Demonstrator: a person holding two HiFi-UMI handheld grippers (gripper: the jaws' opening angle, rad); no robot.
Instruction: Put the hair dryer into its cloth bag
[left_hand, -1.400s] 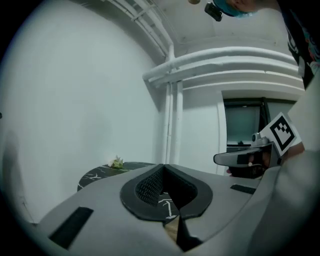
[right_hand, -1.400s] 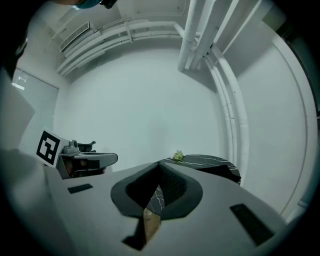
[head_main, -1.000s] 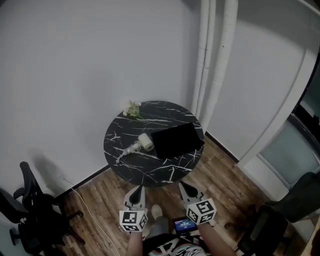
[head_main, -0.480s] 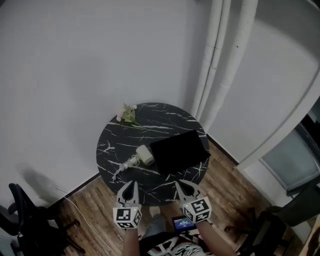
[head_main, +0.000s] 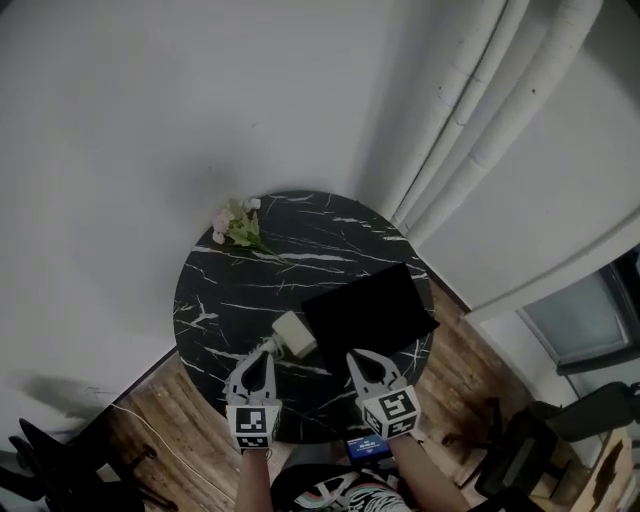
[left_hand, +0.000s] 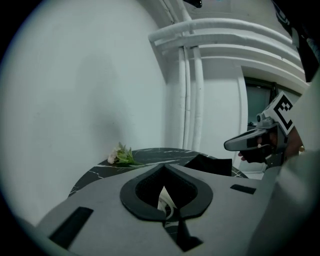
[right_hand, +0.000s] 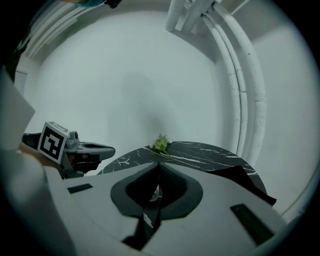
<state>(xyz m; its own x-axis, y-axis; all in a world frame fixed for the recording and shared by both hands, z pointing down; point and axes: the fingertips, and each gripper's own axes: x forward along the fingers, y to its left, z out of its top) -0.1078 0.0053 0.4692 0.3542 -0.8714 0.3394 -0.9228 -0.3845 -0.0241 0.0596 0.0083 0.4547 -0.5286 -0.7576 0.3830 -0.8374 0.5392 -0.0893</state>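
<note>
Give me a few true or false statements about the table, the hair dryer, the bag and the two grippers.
1. The hair dryer is inside the cloth bag. False: it lies on the table beside the bag.
2. The left gripper and right gripper are both shut and empty. True.
3. The flowers lie near the table's far edge. True.
4. The right gripper holds the bag. False: the bag lies flat on the table.

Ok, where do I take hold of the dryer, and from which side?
Likely the dryer's narrow handle end, which points toward the near-left edge of the table. Its pale barrel looks too fat for the jaws. Come from the near side with the left gripper, which is shut now and closest to it. The bag crowds its right side.
</note>
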